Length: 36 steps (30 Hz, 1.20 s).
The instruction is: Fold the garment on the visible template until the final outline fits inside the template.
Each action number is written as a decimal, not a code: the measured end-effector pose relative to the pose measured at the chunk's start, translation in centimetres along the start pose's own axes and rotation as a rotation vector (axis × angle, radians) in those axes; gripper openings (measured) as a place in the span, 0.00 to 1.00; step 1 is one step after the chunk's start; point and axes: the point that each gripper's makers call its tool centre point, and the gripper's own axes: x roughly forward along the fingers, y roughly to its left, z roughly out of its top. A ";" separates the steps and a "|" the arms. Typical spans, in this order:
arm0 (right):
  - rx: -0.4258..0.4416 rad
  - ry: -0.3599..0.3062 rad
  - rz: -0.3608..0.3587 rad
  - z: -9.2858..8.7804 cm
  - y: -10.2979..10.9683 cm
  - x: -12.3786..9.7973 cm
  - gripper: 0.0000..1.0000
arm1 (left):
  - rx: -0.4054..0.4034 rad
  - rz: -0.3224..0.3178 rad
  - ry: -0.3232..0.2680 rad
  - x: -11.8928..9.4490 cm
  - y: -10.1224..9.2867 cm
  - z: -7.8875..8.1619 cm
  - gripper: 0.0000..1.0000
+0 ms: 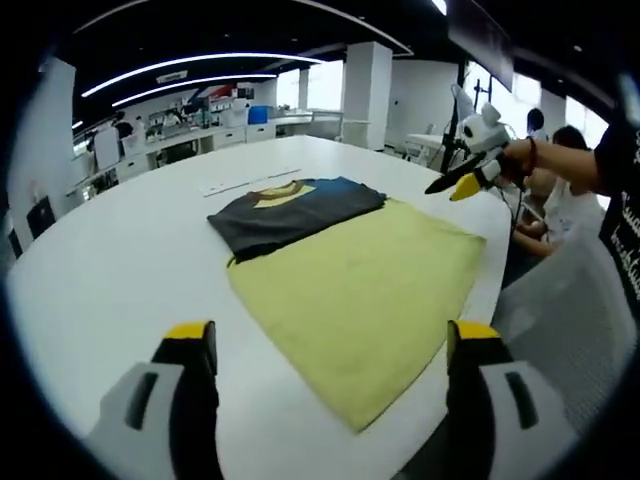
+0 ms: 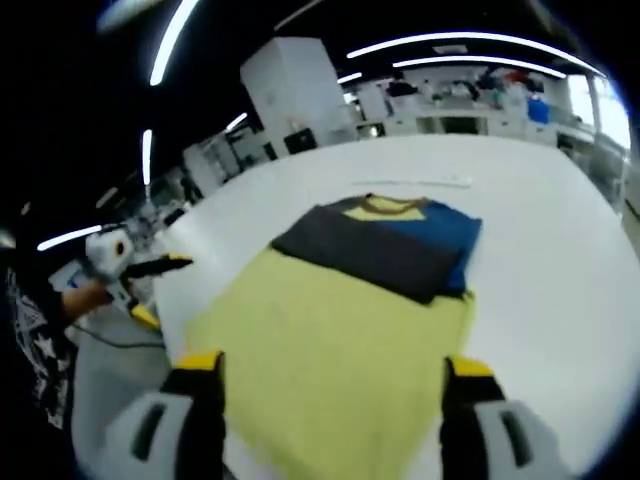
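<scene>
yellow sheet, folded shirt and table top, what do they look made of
Yellow sheet: likely matte cloth or felt; soft, no shine. Folded shirt: knit fabric, apparently cotton; dark and blue panels, ribbed collar. Table top: smooth white laminate or similar; faint sheen.

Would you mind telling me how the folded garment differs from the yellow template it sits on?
The folded garment is dark grey and blue with a yellow collar patch; the yellow template is one plain colour. The garment covers less area than the template and sits at one end of it. The garment is layered from folding; the template lies as a single flat sheet. Both rest flat on the white table.
</scene>
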 end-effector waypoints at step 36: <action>-0.503 0.401 -0.034 -11.7 0.0 -2.9 0.41 | 0.261 -0.185 0.229 1.0 -2.6 -7.2 0.38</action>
